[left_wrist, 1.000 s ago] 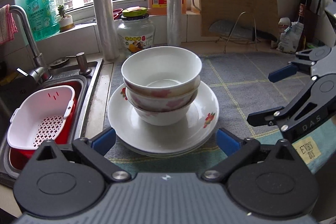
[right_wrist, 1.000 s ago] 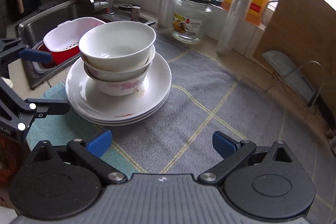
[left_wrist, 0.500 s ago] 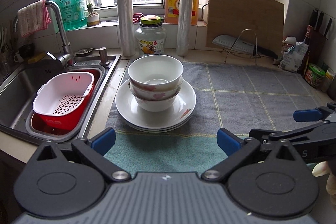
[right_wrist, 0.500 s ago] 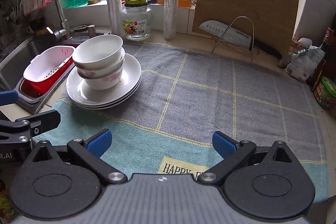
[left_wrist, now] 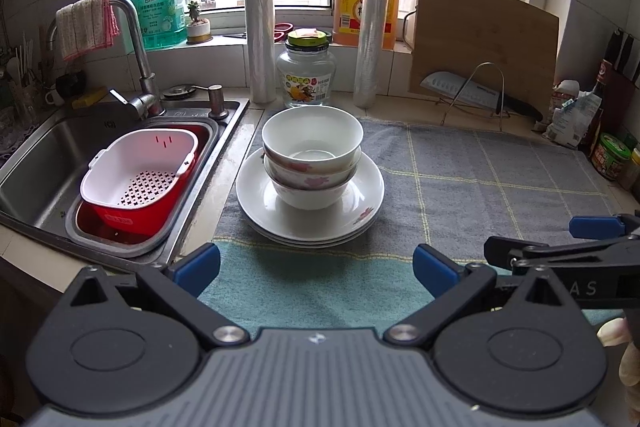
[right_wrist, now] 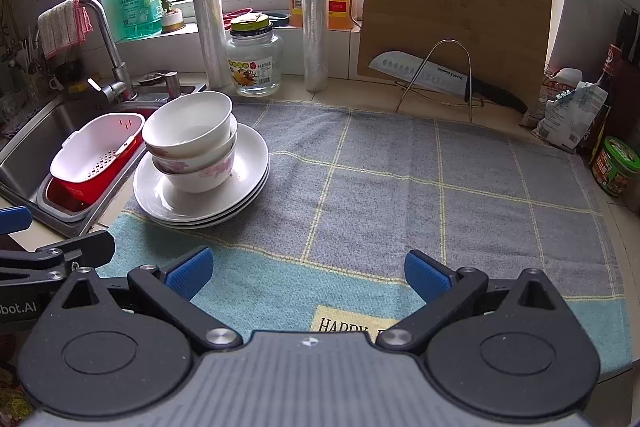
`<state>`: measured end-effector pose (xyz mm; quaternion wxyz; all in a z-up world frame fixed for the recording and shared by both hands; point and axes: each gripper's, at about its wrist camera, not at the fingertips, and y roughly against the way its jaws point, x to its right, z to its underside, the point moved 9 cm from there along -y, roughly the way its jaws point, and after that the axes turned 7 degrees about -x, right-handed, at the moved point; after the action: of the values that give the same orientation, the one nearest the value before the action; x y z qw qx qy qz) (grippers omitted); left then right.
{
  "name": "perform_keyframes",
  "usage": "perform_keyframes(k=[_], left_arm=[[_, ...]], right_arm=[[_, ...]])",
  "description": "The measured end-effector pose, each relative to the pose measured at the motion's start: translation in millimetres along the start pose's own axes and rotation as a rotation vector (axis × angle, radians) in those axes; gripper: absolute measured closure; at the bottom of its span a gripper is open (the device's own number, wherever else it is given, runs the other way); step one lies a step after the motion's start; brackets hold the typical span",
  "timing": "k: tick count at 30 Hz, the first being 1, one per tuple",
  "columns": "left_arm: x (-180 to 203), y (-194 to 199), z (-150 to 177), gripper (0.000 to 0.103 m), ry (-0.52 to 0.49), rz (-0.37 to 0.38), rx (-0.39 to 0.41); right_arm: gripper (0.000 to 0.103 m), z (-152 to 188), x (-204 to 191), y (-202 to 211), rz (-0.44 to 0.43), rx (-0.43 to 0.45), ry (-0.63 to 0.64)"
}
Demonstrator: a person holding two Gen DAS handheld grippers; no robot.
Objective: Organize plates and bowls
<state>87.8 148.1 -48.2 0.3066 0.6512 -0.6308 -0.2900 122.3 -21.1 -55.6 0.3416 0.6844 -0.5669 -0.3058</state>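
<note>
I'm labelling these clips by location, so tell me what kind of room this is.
Most likely a home kitchen counter beside a window. A steel sink with a faucet sits on the left, a knife rests on a rack in front of a cutting board, and stacked bowls stand on plates.

bare towel (right_wrist: 400,187) right of bowl stack (right_wrist: 192,143); sink (left_wrist: 44,163) close on its left.

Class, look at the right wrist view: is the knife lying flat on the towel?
No, the knife rests on the wire rack against the cutting board, behind the towel.
</note>
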Motion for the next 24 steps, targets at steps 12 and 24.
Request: perform_keyframes(k=[12, 24], left_arm=[[2.3, 4.6, -2.9, 0.001, 0.0, -0.008, 0.001], [0.4, 6.8, -2.5, 0.001, 0.009, -0.014, -0.001]], right_arm=[[0.0, -1.7, 2.0, 3.9, 0.004, 0.014, -0.012], [0.0, -3.2, 1.9, 8.6, 0.009, 0.023, -0.011]])
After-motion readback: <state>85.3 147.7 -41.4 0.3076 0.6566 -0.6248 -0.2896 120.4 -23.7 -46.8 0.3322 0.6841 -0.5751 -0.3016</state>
